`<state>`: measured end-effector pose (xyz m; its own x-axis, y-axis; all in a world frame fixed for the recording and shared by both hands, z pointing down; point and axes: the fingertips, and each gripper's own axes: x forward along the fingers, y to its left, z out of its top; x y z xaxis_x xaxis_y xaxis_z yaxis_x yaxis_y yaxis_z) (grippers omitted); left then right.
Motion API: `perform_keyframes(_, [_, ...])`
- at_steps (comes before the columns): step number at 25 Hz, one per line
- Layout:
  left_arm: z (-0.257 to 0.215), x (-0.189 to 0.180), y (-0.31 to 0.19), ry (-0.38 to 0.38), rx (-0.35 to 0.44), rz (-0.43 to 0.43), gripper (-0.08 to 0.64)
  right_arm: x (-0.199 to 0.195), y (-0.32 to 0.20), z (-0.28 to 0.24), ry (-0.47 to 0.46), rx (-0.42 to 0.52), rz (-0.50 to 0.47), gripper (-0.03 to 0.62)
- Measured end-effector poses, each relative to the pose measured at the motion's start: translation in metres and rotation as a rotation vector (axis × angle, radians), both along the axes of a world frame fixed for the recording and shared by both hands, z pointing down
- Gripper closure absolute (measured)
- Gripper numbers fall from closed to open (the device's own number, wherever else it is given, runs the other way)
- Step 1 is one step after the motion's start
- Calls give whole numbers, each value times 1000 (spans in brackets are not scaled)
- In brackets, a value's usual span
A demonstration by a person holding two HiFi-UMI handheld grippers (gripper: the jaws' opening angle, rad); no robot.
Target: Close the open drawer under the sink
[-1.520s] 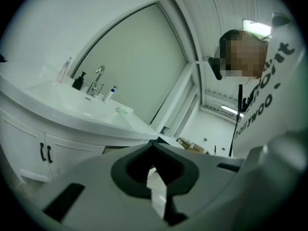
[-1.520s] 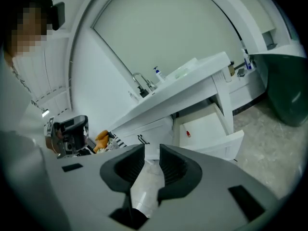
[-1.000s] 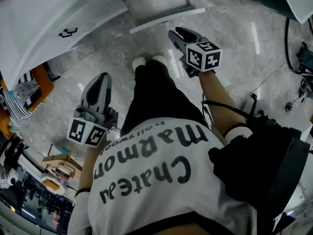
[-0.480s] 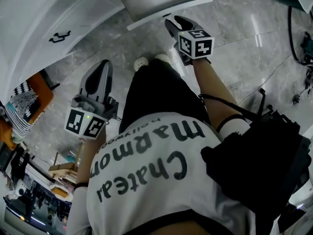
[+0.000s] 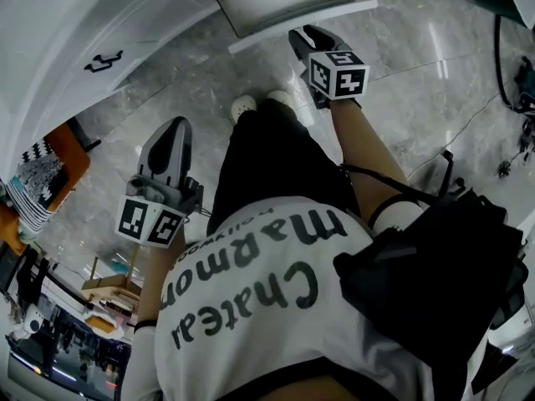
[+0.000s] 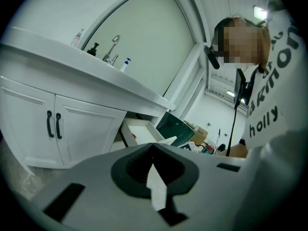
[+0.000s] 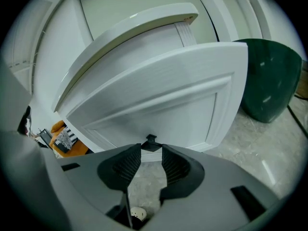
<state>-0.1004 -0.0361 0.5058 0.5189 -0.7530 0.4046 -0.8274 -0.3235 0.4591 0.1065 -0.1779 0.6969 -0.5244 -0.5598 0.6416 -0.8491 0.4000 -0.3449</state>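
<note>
The white panelled drawer stands pulled well out from the cabinet under the white counter, its front hanging over the grey marble floor. The right gripper sits just in front of that panel, its jaws apart and easing closed, pads gripping nothing. The small black handle lies right at their tips, though from here I can't tell whether it is between them or just ahead. The left gripper hangs low beside the person's leg, well away from the drawer, jaws drawn together and empty. The drawer looks stiff and boxy, probably light, and should slide on runners. I'd judge a flat push on the middle of the front safer than pinching the slim handle, since an off-centre shove could skew it.
</note>
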Motion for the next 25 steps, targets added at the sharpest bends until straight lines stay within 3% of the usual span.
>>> perform_keyframes(10, [1, -7, 18, 19, -60, -56, 551, -3, -4, 1, 28, -25, 8, 451])
perform_keyframes(25, [3, 1, 6, 24, -44, -77, 551, -10, -16, 3, 3, -26, -16, 437])
